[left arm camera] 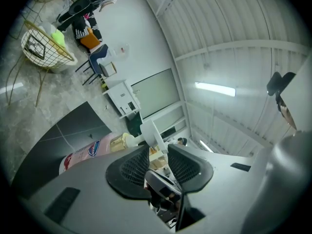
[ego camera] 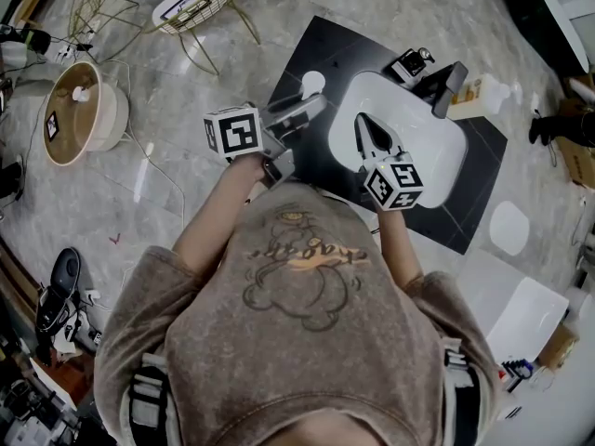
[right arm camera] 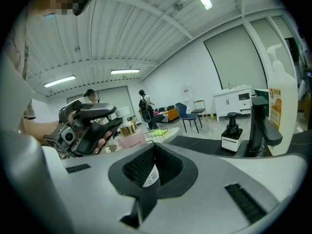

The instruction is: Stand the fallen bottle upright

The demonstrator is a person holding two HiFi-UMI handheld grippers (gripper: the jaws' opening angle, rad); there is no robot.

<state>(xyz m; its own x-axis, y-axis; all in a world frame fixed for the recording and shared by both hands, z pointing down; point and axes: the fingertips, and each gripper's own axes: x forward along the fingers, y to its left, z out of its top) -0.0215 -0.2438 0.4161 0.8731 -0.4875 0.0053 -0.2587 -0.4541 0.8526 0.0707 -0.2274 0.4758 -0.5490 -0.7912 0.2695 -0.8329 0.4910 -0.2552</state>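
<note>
From above the person's shoulders, the head camera looks almost straight down on the white basin [ego camera: 428,147], which sits right of centre. The camera on the left gripper [ego camera: 311,108] rides close behind its jaws, rolled sideways: floor at frame left, ceiling at right. The one on the right gripper [ego camera: 364,124] faces level across the basin. Both gripper views take in the pink bottle [left arm camera: 90,150]; the head and right gripper views share the black tap [ego camera: 451,86]
</note>
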